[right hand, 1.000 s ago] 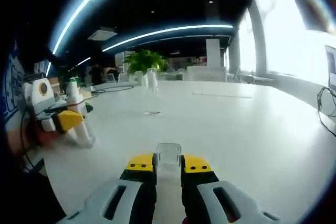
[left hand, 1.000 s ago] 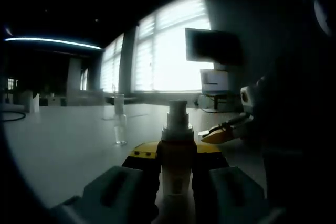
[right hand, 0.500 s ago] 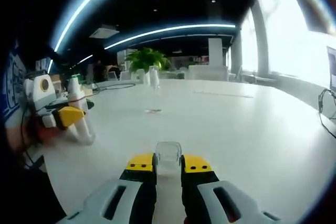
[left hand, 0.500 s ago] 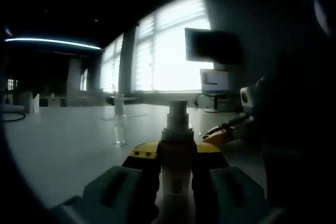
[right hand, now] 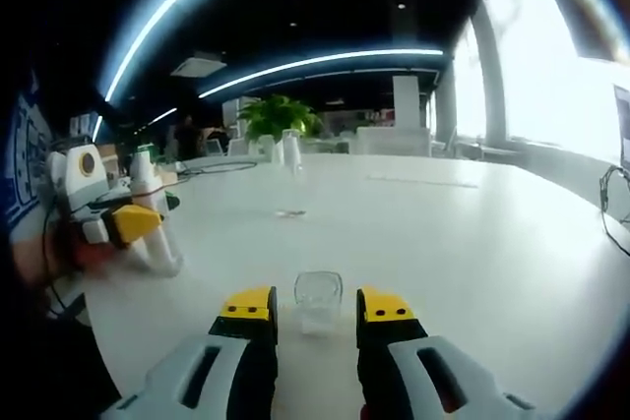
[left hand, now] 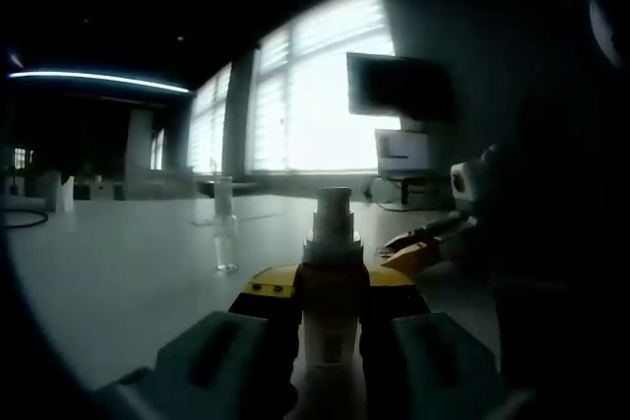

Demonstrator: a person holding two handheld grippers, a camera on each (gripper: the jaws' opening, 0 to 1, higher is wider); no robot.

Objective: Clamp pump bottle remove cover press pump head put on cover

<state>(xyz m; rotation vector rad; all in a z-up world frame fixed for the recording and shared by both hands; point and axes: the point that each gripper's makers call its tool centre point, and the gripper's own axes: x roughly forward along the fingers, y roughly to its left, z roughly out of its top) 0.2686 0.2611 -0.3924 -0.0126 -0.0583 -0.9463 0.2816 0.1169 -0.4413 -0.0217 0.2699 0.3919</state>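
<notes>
The pump bottle (left hand: 332, 282) is held upright, pump head up, pinched by the left tongs (left hand: 331, 294). The clear cover (right hand: 318, 300) is stood on the white surface (right hand: 472, 243) between the spread right tongs (right hand: 316, 308) (untouched). Open room is seen ahead.

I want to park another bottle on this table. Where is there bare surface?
The white table is bare ahead and to the right of the clear plastic cover, out toward the windows. The left edge is crowded: the left gripper clamps the pale pump bottle there.
</notes>
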